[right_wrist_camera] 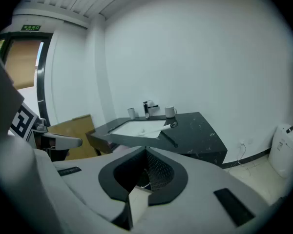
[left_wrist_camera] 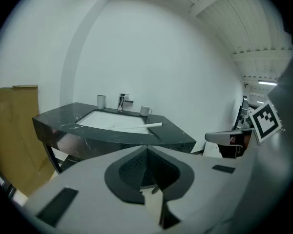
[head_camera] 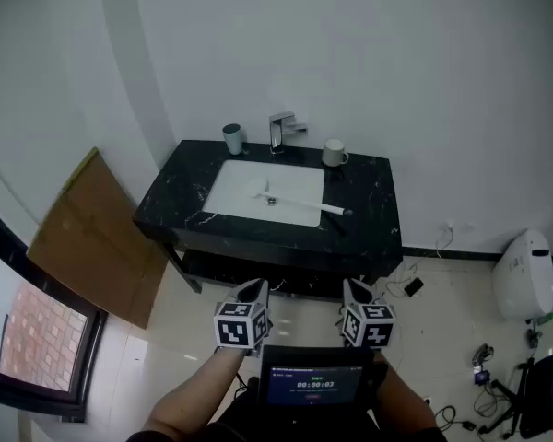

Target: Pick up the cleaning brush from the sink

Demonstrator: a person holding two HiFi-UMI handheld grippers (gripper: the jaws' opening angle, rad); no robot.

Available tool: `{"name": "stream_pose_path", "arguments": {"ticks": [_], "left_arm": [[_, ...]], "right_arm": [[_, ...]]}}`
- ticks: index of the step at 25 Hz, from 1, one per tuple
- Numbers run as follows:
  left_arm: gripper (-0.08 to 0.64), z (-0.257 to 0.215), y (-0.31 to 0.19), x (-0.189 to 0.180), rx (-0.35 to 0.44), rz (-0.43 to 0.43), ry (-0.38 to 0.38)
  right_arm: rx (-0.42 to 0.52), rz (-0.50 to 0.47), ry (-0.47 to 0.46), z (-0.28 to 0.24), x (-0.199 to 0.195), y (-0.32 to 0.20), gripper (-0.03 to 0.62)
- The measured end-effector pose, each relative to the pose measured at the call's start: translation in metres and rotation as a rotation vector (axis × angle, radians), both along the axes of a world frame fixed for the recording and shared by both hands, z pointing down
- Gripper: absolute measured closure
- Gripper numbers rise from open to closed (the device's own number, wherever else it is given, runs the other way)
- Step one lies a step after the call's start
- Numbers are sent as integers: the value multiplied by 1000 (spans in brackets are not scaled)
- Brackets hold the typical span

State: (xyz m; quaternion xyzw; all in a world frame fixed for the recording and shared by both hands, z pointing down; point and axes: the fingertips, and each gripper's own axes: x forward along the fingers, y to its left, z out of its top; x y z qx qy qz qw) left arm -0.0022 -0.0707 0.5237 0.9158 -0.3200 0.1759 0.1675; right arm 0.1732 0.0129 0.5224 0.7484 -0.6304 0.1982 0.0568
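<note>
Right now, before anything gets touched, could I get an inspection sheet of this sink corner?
Surface: black marble counter with a white sink set in it.
Job's things: cleaning brush lies across the sink's right edge, untouched.
Clutter: cup, faucet and mug behind the sink.
Grippers: left gripper and right gripper both shut, empty, short of the counter.
Cables: loose cables on the floor at right.
Surroundings: cardboard sheet leaning at left; white appliance at right.

We see soft, diffuse light on the white wall (head_camera: 350, 44); a ceiling lamp (left_wrist_camera: 267, 83) glows in the left gripper view. Both gripper views bulge fisheye-style, black at corners, blurred up close.
</note>
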Motion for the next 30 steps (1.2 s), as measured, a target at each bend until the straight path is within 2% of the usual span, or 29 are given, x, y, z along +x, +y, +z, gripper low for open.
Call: {"name": "stream_pose_path", "arguments": {"ticks": [12, 18, 24, 30], "left_arm": [[549, -2, 2, 6, -2, 3, 4], [549, -6, -3, 10, 8, -28, 8], [549, -21, -10, 23, 33, -79, 3], [549, -43, -31, 40, 59, -201, 2]], "right_arm": [[10, 13, -18, -2, 3, 5, 583], [16, -9, -15, -8, 10, 2, 583], [28, -61, 7, -21, 28, -17, 583], [33, -212, 18, -42, 47, -58, 583]]}}
